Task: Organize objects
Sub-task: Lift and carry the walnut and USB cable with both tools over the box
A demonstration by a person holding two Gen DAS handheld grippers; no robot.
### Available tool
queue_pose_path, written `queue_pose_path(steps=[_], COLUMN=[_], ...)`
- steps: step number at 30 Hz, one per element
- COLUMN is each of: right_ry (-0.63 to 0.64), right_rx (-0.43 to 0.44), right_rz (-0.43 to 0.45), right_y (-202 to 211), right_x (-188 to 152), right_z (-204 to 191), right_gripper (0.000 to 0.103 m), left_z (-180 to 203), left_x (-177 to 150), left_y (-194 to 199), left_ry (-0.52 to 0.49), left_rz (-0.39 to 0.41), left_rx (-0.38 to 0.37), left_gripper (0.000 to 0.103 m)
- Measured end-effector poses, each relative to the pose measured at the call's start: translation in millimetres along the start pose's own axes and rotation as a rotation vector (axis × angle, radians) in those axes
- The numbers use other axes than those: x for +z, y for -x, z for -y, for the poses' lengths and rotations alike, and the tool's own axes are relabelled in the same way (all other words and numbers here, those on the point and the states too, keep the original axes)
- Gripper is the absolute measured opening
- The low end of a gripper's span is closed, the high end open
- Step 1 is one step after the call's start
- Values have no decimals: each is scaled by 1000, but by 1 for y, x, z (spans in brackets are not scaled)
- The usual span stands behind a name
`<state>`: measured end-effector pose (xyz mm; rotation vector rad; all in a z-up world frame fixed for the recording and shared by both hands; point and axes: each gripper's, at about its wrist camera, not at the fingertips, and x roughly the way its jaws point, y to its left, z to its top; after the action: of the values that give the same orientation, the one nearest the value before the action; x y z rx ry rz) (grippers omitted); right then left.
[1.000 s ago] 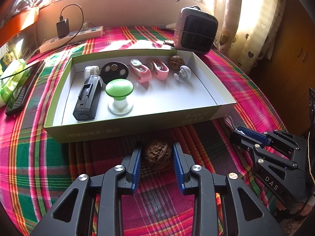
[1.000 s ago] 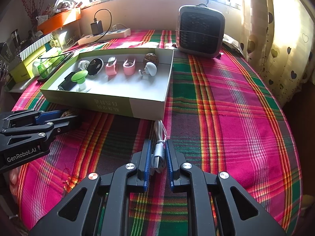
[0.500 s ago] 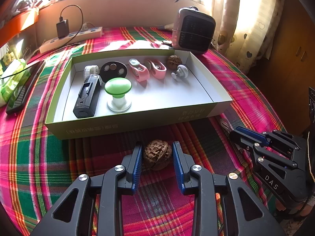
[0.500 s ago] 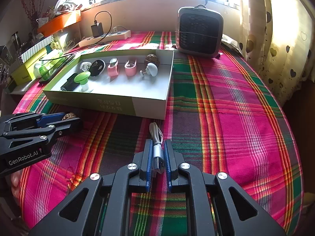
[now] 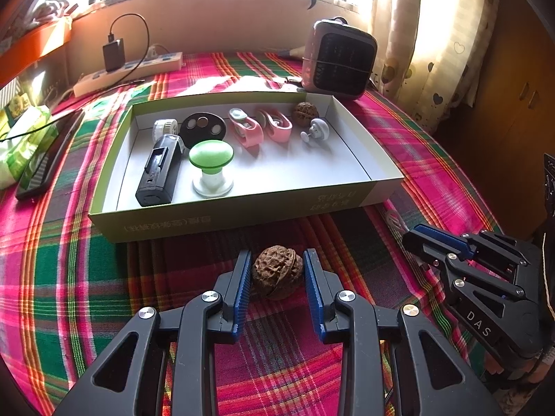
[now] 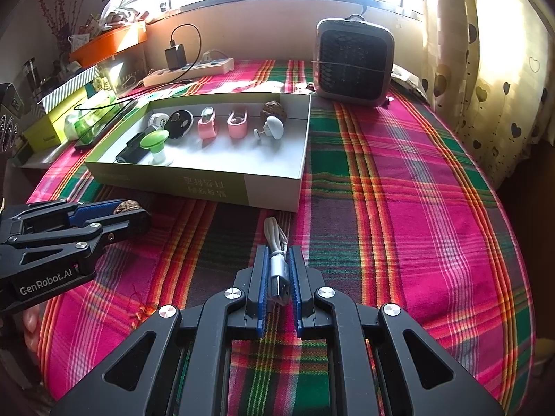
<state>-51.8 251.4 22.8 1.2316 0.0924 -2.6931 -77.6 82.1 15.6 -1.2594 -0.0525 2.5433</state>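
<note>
My left gripper [image 5: 276, 279] is shut on a brown walnut [image 5: 276, 272], held just in front of the near wall of the green cardboard box [image 5: 222, 216]. My right gripper [image 6: 277, 270] is shut on a coiled grey USB cable [image 6: 277, 263], held above the plaid cloth near the box's front right corner [image 6: 274, 190]. Inside the box lie a black device [image 5: 160, 170], a green knob [image 5: 211, 168], two pink clips [image 5: 260, 126], a second walnut [image 5: 304, 112], a white hook [image 5: 317, 130] and a black disc [image 5: 204, 128].
A grey heater [image 6: 353, 64] stands behind the box. A power strip with a charger [image 5: 128, 67] lies at the back left. A phone [image 5: 43, 161] and green packets [image 5: 24, 142] lie left of the box. Curtains [image 6: 492, 69] hang on the right.
Both grippers have drawn back and lifted with their objects: the walnut has risen off the cloth, and the cable has come away from the box corner.
</note>
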Motion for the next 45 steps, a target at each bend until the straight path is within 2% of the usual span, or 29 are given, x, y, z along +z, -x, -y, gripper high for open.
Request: queue_pose_path(steps=[32, 45], right_ry=[-23, -22], right_rx=[55, 59], right_rz=[72, 100], right_y=[25, 27], right_x=[6, 21], right_z=[-4, -4], right_gripper=[13, 13], left_z=[8, 7], left_x=[4, 16], left_y=[30, 34], left_ry=[-22, -25], left_rz=[74, 98], left_rx=[10, 13], left_gripper=[28, 28])
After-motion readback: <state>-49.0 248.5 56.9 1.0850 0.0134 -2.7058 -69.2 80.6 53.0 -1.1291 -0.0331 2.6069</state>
